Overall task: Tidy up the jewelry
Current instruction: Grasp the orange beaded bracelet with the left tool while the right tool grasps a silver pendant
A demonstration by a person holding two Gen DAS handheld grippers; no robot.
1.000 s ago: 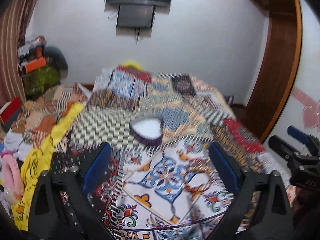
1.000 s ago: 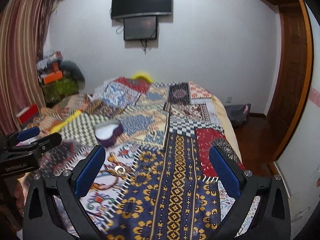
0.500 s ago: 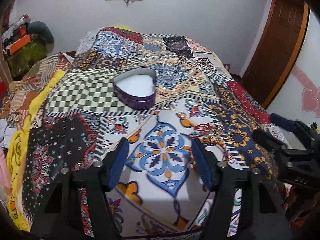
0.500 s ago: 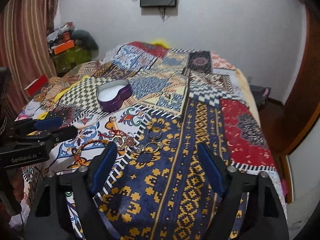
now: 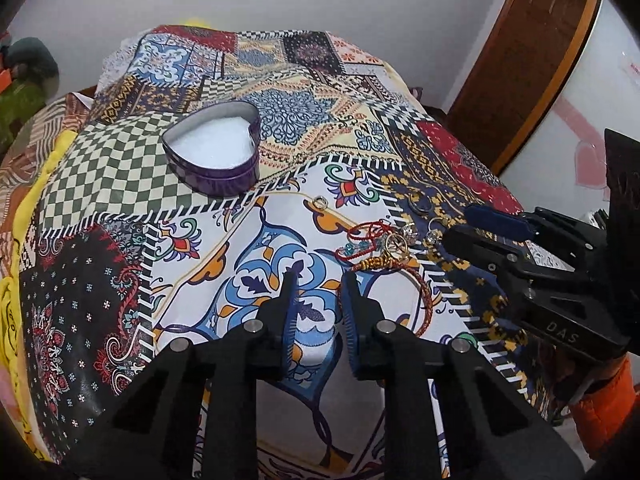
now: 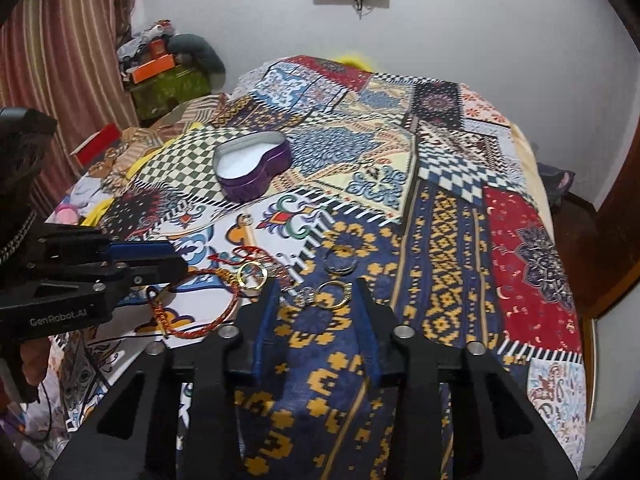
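Note:
A purple heart-shaped tin (image 5: 214, 156) with a white inside stands open on the patterned bedspread; it also shows in the right wrist view (image 6: 253, 171). A small pile of jewelry (image 5: 380, 246) lies in front of it: red thread bracelets, a braided red bangle (image 6: 200, 308), gold rings (image 6: 334, 294) and a dark ring (image 6: 340, 260). My left gripper (image 5: 318, 280) is open with a narrow gap, empty, just left of the pile. My right gripper (image 6: 314, 290) is open, its fingers on either side of the gold ring and a small sparkly piece.
The bed fills both views, with rumpled clothes and a yellow cloth (image 5: 24, 208) along its left side. A wooden door (image 5: 532, 64) stands at the right. Boxes and bags (image 6: 168, 76) pile up by the striped curtain.
Both grippers have come down and forward toward the jewelry pile. Both jaws have narrowed from wide open to a small gap.

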